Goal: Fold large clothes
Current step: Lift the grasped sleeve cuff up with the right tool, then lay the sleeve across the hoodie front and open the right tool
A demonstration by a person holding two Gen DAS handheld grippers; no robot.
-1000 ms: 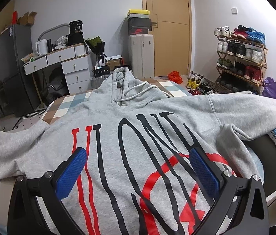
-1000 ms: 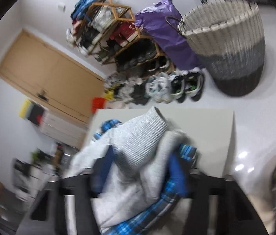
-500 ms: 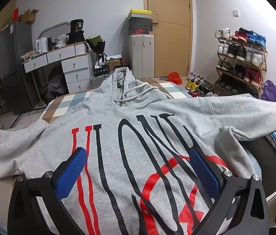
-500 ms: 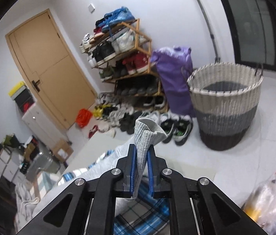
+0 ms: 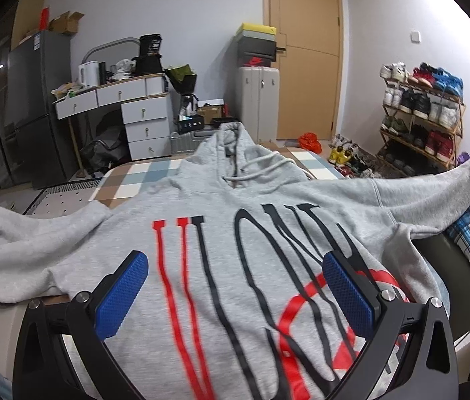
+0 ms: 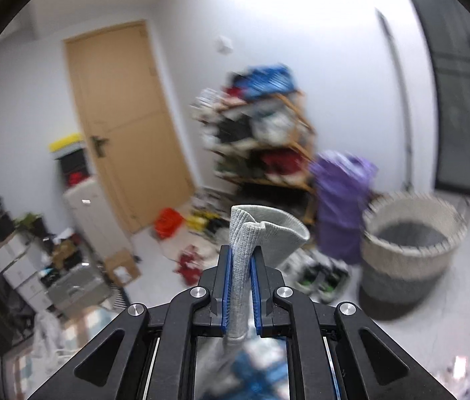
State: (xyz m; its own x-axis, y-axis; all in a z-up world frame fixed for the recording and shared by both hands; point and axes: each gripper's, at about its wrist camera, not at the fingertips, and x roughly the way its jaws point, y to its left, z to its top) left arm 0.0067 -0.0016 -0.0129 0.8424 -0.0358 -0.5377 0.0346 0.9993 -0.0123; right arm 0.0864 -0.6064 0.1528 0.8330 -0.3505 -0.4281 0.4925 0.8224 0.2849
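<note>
Hoodie point(image 5: 235, 233) spread over checked bed point(image 5: 141, 180) in cluttered room.

The grey hoodie point(image 5: 221, 233) in the middle of the left wrist view has big stretched letters across its front. The first letter is a red V, and the black letters after it look like L, O, N and E, so it seems to say VLONE. The last letter is partly hidden at the right. A dark box point(image 5: 256, 61) in the upper middle, on a white cabinet, has a small red mark that is too tiny to read. Nothing can be read in the right wrist view.
</note>
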